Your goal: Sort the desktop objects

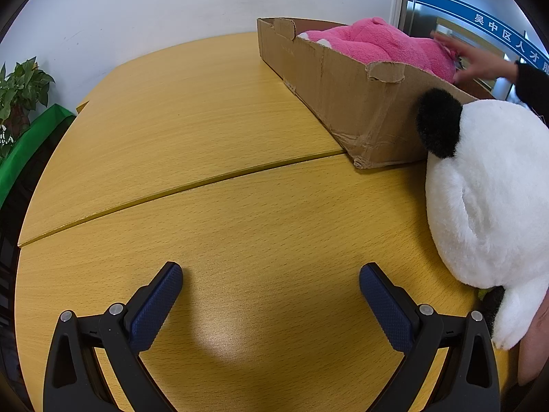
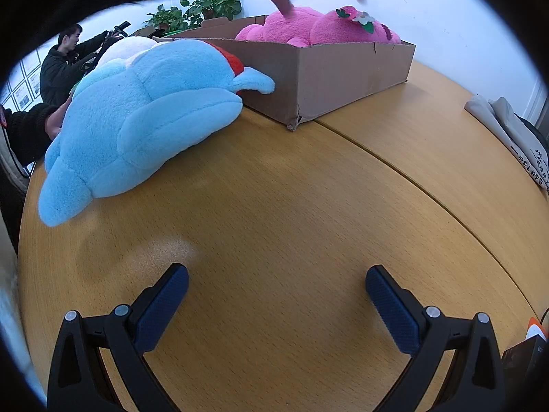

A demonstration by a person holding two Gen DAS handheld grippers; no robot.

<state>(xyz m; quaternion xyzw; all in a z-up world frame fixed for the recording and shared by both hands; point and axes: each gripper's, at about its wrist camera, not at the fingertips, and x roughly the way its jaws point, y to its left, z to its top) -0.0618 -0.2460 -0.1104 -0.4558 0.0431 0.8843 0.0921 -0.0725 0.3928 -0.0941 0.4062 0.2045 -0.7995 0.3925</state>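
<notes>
A cardboard box (image 1: 343, 96) stands on the wooden table (image 1: 206, 137) and holds a pink plush toy (image 1: 377, 43). A bare hand (image 1: 473, 61) touches the pink toy. A white and black panda plush (image 1: 487, 199) lies on the table at the right, beside the box. My left gripper (image 1: 271, 274) is open and empty above the table. In the right wrist view the box (image 2: 336, 75) with the pink toy (image 2: 315, 29) is at the back. A light blue plush (image 2: 137, 116) lies in front of it at the left. My right gripper (image 2: 276, 276) is open and empty.
Potted plants stand at the far left (image 1: 20, 89) and behind the box (image 2: 212, 3). A person in dark clothes (image 2: 61, 65) stands at the back left. A grey bag (image 2: 507, 134) lies on the table's right edge. A seam (image 1: 171, 189) splits the tabletop.
</notes>
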